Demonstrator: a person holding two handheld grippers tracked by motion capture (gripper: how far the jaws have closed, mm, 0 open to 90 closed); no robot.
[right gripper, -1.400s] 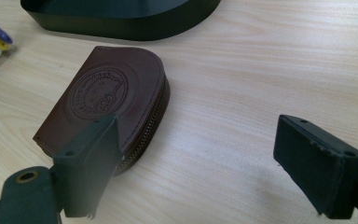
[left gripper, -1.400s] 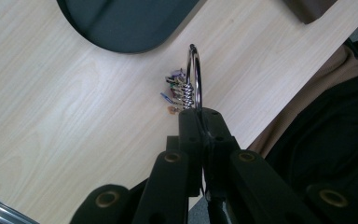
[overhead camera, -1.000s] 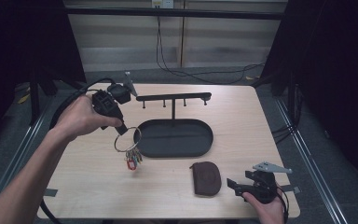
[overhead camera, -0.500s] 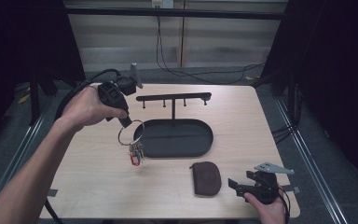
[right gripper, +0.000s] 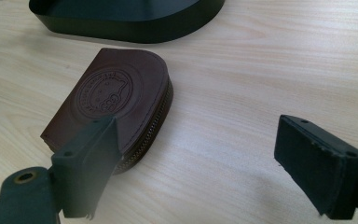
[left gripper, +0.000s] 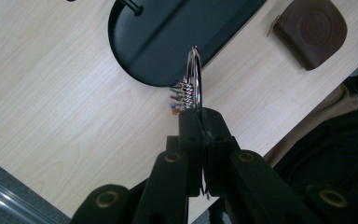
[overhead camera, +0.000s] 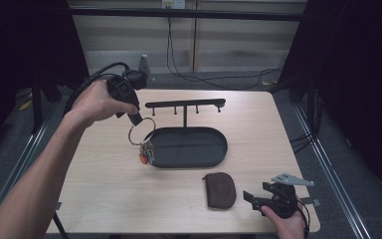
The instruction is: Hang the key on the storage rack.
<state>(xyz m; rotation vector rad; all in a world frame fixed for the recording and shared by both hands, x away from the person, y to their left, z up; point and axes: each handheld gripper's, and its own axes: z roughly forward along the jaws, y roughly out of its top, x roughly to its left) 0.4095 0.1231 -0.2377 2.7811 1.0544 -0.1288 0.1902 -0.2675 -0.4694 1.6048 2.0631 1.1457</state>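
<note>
Silver and shiny, the big key ring [overhead camera: 141, 131] hangs from the left gripper [overhead camera: 136, 119], whose two jaws are pinched tight on the top of the ring. A bunch of little keys [overhead camera: 146, 154] with colored tops dangles at the bottom of the ring, up in the air just over the left end of the black oval tray [overhead camera: 214, 153]. From the left gripper view, the ring [left gripper: 194, 77] sticks straight out from the closed jaws, with the tray's [left gripper: 135, 56] rim below it. Behind the tray stands a black rack [overhead camera: 185, 105] with small hooks. Near the front of the wooden table [overhead camera: 104, 189] lies a brown leather pouch [overhead camera: 219, 189]. The right gripper [overhead camera: 253, 198] rests just beside the pouch, jaws spread wide apart and holding nothing.
</note>
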